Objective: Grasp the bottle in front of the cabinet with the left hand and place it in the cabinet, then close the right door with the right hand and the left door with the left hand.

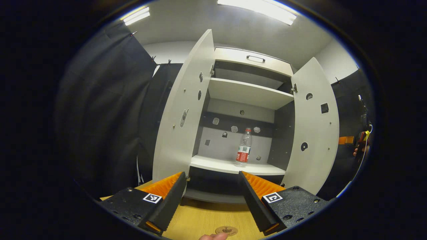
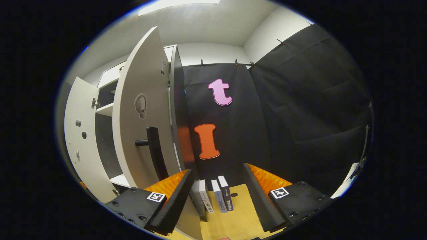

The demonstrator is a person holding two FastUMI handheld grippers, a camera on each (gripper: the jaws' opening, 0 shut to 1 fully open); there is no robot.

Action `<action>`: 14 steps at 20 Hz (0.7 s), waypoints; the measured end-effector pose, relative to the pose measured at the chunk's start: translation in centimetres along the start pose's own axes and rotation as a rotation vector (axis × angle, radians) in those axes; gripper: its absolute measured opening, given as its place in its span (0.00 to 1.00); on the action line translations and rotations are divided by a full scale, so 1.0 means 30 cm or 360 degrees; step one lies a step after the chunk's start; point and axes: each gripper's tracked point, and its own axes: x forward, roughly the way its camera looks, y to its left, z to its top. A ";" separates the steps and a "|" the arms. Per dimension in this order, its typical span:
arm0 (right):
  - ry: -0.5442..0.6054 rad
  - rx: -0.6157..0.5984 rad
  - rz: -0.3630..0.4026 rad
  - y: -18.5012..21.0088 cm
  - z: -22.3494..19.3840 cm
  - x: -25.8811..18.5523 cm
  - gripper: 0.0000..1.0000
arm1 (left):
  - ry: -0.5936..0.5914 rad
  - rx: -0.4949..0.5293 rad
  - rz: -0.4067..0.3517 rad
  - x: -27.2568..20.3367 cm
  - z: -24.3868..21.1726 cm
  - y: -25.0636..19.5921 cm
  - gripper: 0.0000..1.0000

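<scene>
Left gripper [image 1: 213,203] spread wide, empty, above table [image 1: 200,220]. Bottle [image 1: 244,147] upright on cabinet [image 1: 247,95] shelf straight ahead, both doors open. Right gripper [image 2: 218,200] spread, empty; right door [image 2: 143,110] just ahead-left, handle [image 2: 155,151] close.

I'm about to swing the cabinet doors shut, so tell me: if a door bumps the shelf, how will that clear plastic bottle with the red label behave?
The clear plastic bottle with the red label stands upright, tall and narrow, so it probably tips easily. It looks nearly empty, so likely light. If toppled, its round body would probably roll.
</scene>
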 end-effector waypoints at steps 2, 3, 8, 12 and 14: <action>0.0029 0.0001 0.0008 0.029 -0.019 0.002 0.98 | -0.0017 -0.0007 -0.0029 0.017 0.005 -0.001 0.95; 0.0022 -0.0012 -0.0003 0.026 -0.016 -0.006 0.98 | -0.0011 -0.0008 -0.0040 0.027 -0.001 0.002 0.94; -0.0014 -0.0111 0.0003 0.070 -0.001 -0.005 0.97 | 0.0035 0.0025 -0.0102 0.063 -0.014 0.009 0.94; -0.0046 -0.0139 -0.0092 0.075 0.008 -0.022 0.95 | 0.0029 -0.0019 -0.0160 0.116 -0.011 0.015 0.94; -0.0062 -0.0161 -0.0112 0.098 0.010 -0.028 0.95 | 0.0007 -0.0044 -0.0172 0.150 0.000 0.031 0.94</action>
